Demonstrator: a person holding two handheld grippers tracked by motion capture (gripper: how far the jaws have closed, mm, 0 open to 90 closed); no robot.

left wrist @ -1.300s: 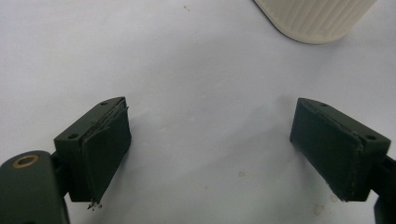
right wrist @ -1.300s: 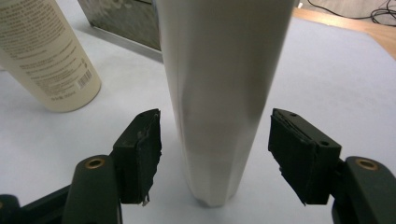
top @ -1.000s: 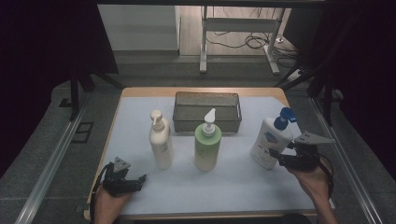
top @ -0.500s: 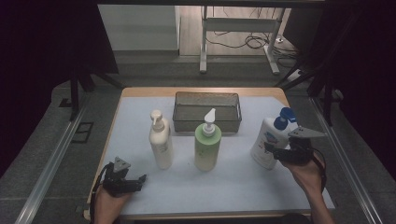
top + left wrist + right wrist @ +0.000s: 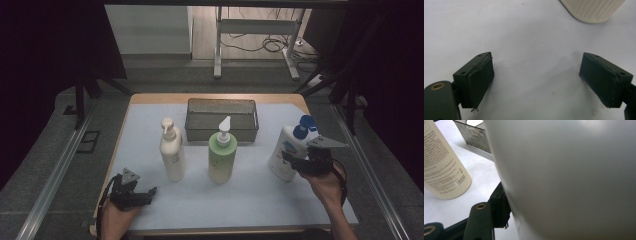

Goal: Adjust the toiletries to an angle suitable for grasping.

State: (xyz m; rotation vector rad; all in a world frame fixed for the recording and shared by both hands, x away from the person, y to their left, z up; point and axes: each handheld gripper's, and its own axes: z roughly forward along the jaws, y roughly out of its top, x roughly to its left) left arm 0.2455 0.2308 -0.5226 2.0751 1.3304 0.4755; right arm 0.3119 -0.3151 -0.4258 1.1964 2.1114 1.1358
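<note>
My left tongs (image 5: pixel 142 191) rest low at the near left corner of the pale white-covered surface (image 5: pixel 250 200), their jaws spread wide apart with nothing between them; in the left gripper view only bare cover lies between the two black pads (image 5: pixel 480 80), and the ribbed base of the tall cream pump bottle (image 5: pixel 594 10) stands just beyond. My right tongs (image 5: pixel 296 162) sit at the near right, pressed up against the lower side of the white bottle with the blue cap (image 5: pixel 286 152); in the right gripper view its grey-white wall (image 5: pixel 574 180) crowds the lens and one jaw touches it, but I cannot tell whether the tongs are clamped on it. Farther in, the cream pump bottle (image 5: pixel 171 150) and the light green pump bottle (image 5: pixel 222 152) stand upright near each other at mid-surface. Behind them, toward the far edge, lies the dark wire-mesh rectangular basket (image 5: pixel 222 131).
</note>
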